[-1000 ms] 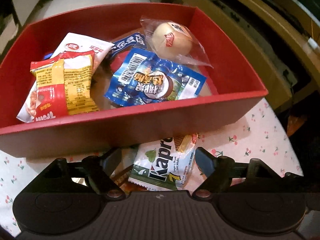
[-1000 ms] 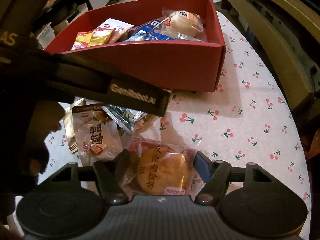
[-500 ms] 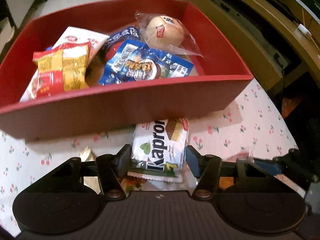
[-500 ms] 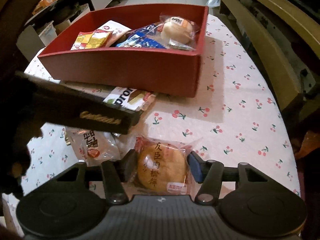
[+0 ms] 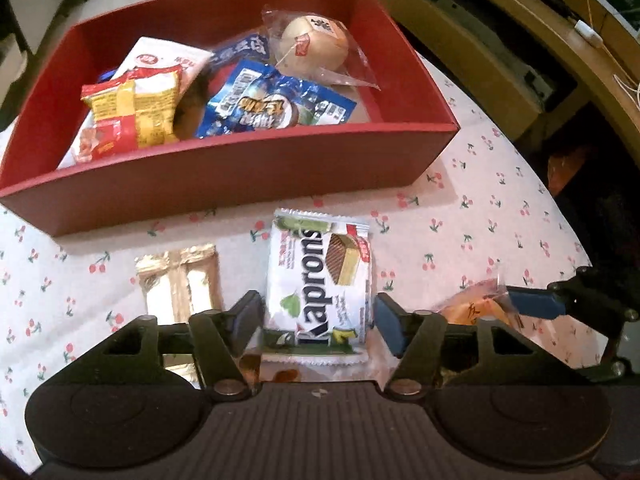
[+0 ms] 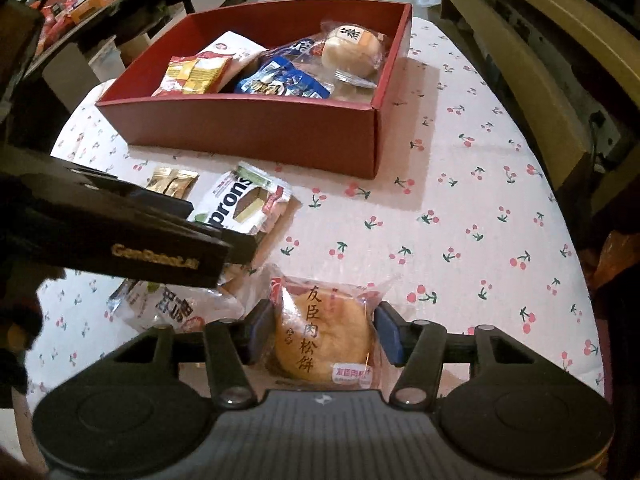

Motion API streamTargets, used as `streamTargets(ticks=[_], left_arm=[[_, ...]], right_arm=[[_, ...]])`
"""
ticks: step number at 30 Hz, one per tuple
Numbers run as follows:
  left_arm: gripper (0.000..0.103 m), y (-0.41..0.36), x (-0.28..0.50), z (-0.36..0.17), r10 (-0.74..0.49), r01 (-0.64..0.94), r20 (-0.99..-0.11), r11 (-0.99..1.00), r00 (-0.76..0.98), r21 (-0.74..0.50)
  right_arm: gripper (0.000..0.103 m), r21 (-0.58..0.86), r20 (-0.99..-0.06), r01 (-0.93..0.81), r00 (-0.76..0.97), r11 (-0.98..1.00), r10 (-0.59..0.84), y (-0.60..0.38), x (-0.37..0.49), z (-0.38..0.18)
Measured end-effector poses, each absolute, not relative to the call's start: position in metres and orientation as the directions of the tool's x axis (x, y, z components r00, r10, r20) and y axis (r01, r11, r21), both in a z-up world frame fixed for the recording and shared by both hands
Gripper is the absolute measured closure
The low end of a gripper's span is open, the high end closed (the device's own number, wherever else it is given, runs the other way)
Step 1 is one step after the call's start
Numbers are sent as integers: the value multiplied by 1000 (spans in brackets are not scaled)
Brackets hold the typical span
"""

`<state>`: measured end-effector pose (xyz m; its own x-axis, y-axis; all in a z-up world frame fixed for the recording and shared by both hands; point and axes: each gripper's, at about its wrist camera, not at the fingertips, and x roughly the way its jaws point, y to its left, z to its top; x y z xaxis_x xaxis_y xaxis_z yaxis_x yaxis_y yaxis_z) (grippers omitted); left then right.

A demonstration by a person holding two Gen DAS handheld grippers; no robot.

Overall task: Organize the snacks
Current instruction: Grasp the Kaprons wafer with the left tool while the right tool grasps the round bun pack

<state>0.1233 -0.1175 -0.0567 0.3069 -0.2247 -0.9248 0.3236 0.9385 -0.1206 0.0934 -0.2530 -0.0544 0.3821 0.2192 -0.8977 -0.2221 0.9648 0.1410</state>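
A white Kaprons wafer packet (image 5: 320, 280) lies lengthwise between the pads of my left gripper (image 5: 318, 316). The pads hold its sides while the jaws ease open a little. My right gripper (image 6: 322, 328) grips a round golden pastry (image 6: 324, 336) in clear wrap, and its jaws are also easing open slightly. Ahead stands the red box (image 5: 240, 168), which holds a wrapped bun (image 5: 312, 44), a blue packet (image 5: 276, 108) and a yellow-red packet (image 5: 132, 120). One blue pad (image 5: 532, 306) of the right gripper shows at the right of the left wrist view.
A gold foil packet (image 5: 180, 280) lies left of the wafer on the cherry-print tablecloth (image 6: 460, 220). A clear packet with red print (image 6: 176, 308) lies beneath the left tool's black housing (image 6: 132, 236). Wooden furniture (image 6: 520, 60) runs along the table's right edge.
Both grippers closed onto their snacks and drew back from the red box, carrying the wafer packet and the pastry along. The gold packet came into view.
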Motion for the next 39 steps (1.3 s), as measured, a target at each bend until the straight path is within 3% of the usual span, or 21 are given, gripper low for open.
streamTargets(ticks=[2,6,10,19,24,25,28,32,36,39], left_arm=[[27,-119,126,-62,-216,324,-926,940,308,-112],[27,-121,129,-67,-199,329,-928,940,316,-89],[38,-119,126,-65,-187,333,-927,940,326,-73],[39,-106,118,-50,-218,315,-916,943,338,-109],[39,-100,117,-41,-240,300,-907,944,347,-136],[39,-99,117,-41,-244,297,-906,944,345,-142],[39,-96,117,-41,-266,298,-905,940,333,-166],[39,-98,118,-41,-279,308,-905,935,322,-179],[38,-100,117,-43,-286,317,-908,930,307,-185],[38,-100,116,-48,-285,325,-914,927,289,-187]], right_arm=[[14,135,-903,-229,371,964,215,-251,94,-59],[14,109,-910,-241,367,964,194,-246,94,-64],[23,111,-906,-244,374,963,199,-245,93,-60],[36,146,-884,-201,412,969,219,-254,82,-47],[36,162,-887,-182,405,970,224,-259,84,-49],[32,158,-888,-189,402,969,223,-260,85,-48],[11,130,-898,-259,379,957,224,-258,81,-41],[9,52,-923,-464,315,885,219,-242,73,-43],[8,-118,-940,-673,313,730,137,-223,70,-52],[7,-143,-950,-760,285,634,128,-213,78,-56]])
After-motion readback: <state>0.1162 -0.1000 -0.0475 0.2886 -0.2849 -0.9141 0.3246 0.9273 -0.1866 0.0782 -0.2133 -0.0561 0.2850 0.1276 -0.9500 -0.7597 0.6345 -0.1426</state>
